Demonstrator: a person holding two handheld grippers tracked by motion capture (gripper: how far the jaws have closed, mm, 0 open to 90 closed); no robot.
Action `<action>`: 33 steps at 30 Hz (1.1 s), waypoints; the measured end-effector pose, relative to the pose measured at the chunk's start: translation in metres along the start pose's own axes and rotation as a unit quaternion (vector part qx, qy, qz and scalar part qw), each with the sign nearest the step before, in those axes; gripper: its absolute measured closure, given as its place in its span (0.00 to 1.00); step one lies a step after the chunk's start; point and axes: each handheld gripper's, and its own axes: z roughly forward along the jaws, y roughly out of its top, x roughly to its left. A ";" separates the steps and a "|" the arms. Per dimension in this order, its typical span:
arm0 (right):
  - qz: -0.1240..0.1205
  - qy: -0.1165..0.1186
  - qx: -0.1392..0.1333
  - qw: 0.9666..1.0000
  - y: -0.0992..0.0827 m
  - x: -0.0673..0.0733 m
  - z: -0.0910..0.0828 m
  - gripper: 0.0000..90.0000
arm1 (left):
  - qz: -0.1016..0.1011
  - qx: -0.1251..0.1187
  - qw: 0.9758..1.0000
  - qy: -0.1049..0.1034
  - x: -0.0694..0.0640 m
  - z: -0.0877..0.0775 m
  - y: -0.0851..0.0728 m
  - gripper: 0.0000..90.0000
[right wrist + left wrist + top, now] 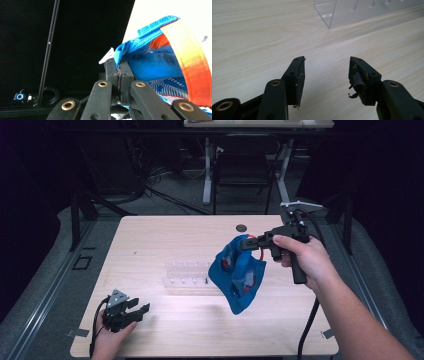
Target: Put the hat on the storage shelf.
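Far left, near the front edge of the worktop: left claw resting low, jaws spread wide, nothing between them, just bare wood under the pads. A bit further right, in the middle of the worktop: a clear plastic rack, lying flat and unused. Right of that, up in the air: a blue bag with orange trim, hanging limp, bottom just above the wood, right beside the rack. Further right still: right claw clenched tight on the top edge of the blue bag, carried by the right hand.

Step in hand, most likely: lifting the bag off the worktop and holding it up. Next move, at a guess: bringing the left claw up and over to the hanging side of the bag, then pinching it there. Needs a steady right claw and a loose edge to catch.
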 end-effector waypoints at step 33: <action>-0.011 0.025 -0.015 1.000 0.026 0.022 0.047 1.00 | 0.099 -0.066 0.990 -0.073 -0.080 -0.008 0.045 0.57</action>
